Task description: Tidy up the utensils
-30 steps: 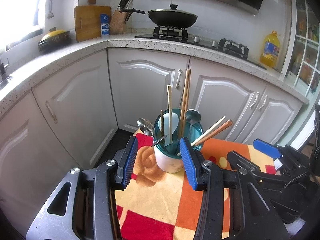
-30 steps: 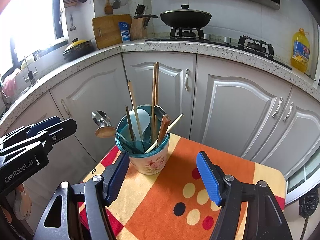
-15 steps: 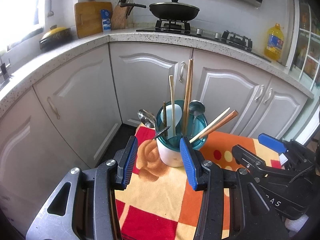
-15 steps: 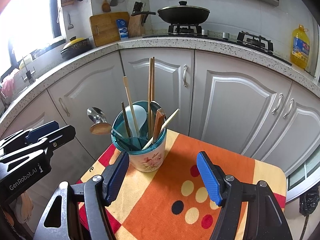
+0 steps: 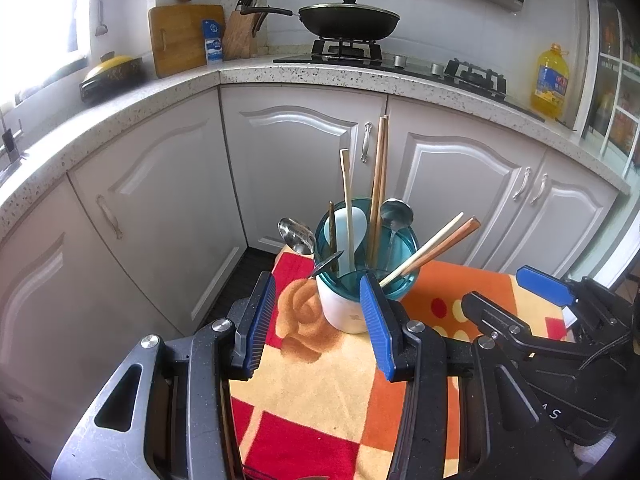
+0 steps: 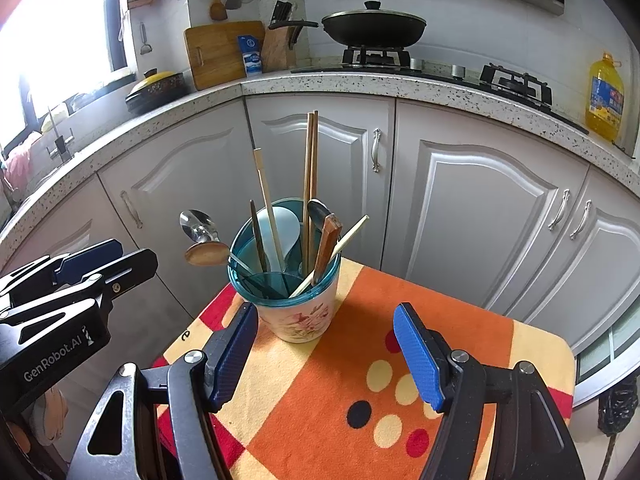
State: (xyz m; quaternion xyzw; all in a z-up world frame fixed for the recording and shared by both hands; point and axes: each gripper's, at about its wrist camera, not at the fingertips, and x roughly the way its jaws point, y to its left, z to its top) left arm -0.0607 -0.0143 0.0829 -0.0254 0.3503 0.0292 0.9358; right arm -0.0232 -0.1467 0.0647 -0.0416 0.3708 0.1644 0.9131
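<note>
Both grippers are hanging spread and empty before the holder [image 6: 296, 312], which is sitting on the cloth [image 6: 400, 380]: left gripper [image 5: 318, 320], right gripper [image 6: 324, 356]. Best, I'd say, is picking one leaning chopstick [image 6: 332, 256] and pinching it high, clear of its neighbours. Spoons [image 5: 298, 236] and chopsticks are splaying untidily from the teal-rimmed floral cup.

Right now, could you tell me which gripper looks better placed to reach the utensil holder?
Probably left: the left gripper is open and frames the utensil holder, while the right gripper points beside it.
</note>
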